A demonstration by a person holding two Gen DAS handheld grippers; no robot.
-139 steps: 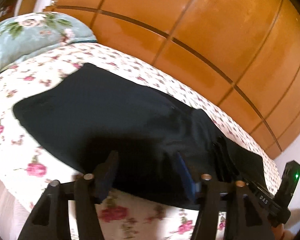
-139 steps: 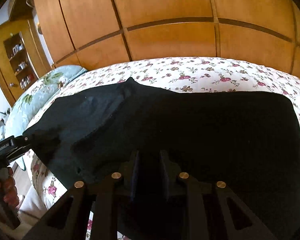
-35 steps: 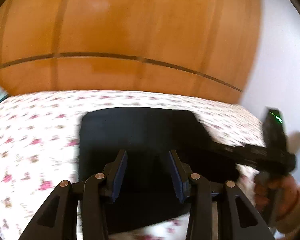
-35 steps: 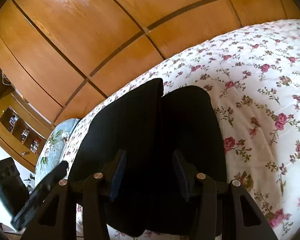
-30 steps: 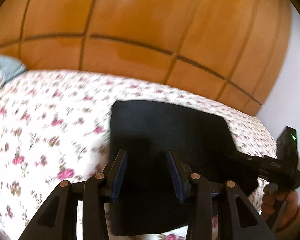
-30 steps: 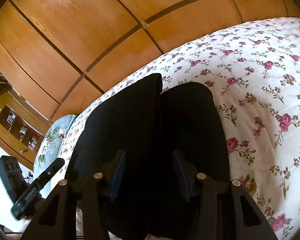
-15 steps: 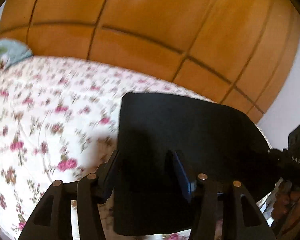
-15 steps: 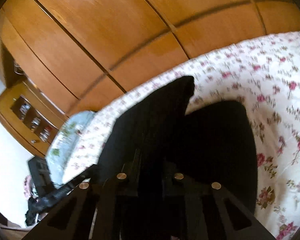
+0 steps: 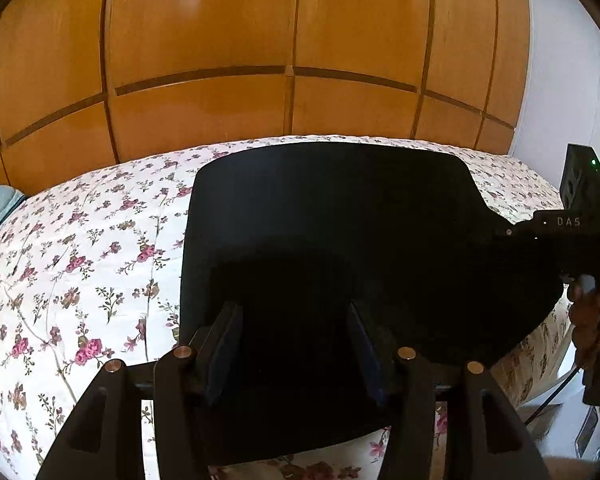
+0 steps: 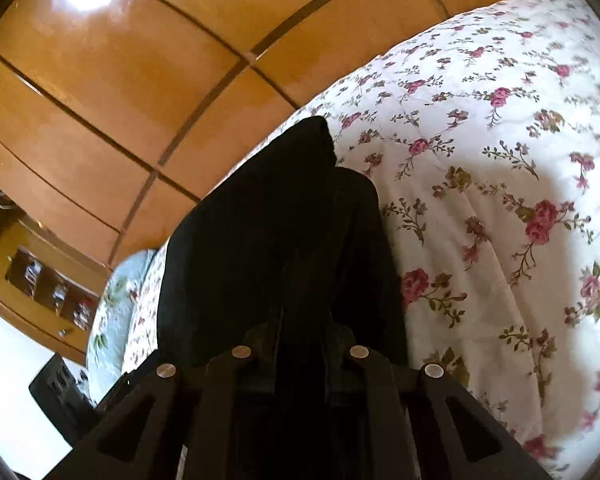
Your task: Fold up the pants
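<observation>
The black pants lie folded on the floral bedspread. My left gripper is open, its jaws wide apart over the pants' near edge, with nothing clamped. My right gripper is shut on the pants at their right end and holds a fold of cloth raised off the bed. The right gripper also shows in the left wrist view at the pants' right edge, held by a hand.
A wooden wardrobe runs behind the bed. A pale blue floral pillow lies at the bed's left end. A wooden shelf unit stands beyond it. A white wall is at the right.
My right gripper went from open to shut on the pants' right end and lifted the cloth. My left gripper stayed open and swung to face the pants squarely.
</observation>
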